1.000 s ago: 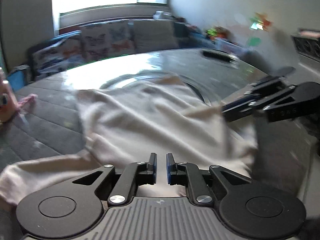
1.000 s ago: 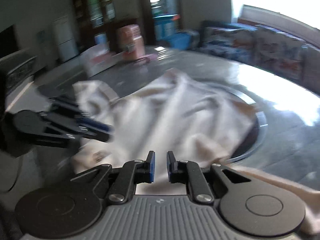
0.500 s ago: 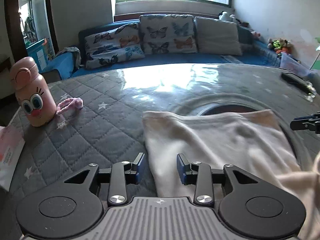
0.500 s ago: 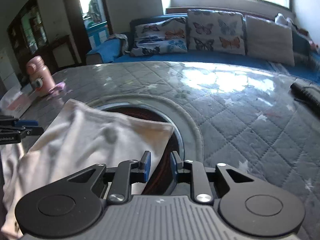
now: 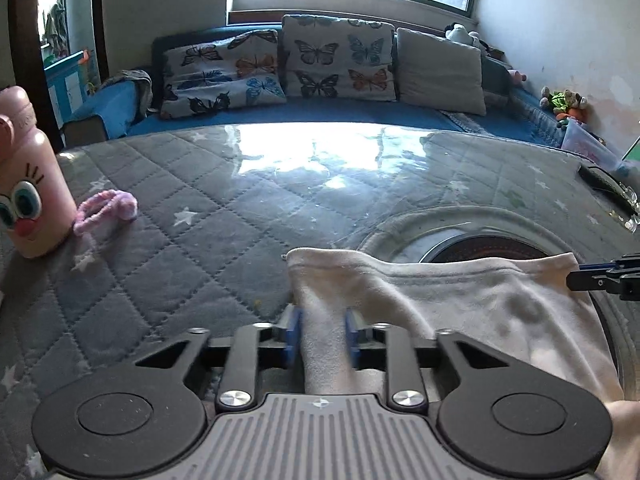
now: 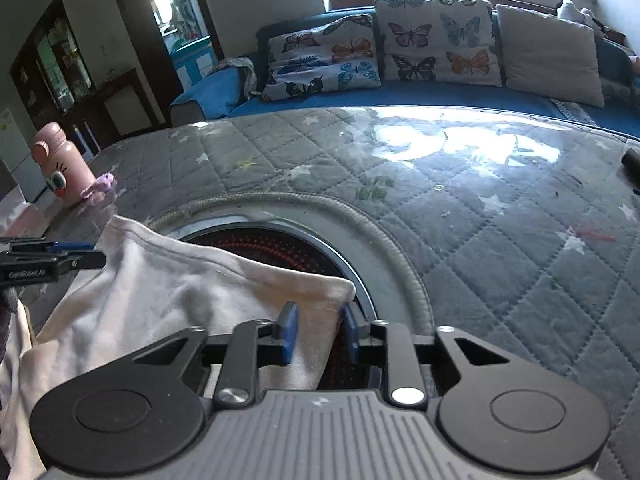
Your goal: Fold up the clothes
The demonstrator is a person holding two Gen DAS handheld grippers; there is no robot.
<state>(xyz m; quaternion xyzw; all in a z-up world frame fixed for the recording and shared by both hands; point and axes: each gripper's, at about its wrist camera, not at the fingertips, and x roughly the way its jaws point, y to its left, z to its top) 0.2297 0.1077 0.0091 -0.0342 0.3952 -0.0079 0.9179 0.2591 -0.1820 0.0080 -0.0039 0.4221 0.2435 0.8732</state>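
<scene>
A cream garment (image 5: 460,312) lies flat on the grey quilted table (image 5: 208,232), its hemmed far edge stretched across a round inset. My left gripper (image 5: 322,334) is open, its blue pads either side of the cloth's left edge. My right gripper (image 6: 318,334) is open too, astride the garment's (image 6: 160,300) right corner. Each gripper shows in the other's view: the right one at the right edge (image 5: 604,276), the left one at the left edge (image 6: 52,260).
A pink cartoon bottle (image 5: 24,184) and a pink fuzzy scrunchie (image 5: 106,208) sit at the table's left. A round glass inset (image 6: 288,248) lies under the cloth. A black object (image 5: 608,188) lies at the far right. A blue sofa with butterfly pillows (image 5: 336,64) stands behind.
Both grippers went from shut on the lifted, swinging garment to open. The cloth now lies flat on the table, and both grippers sit low at its near corners.
</scene>
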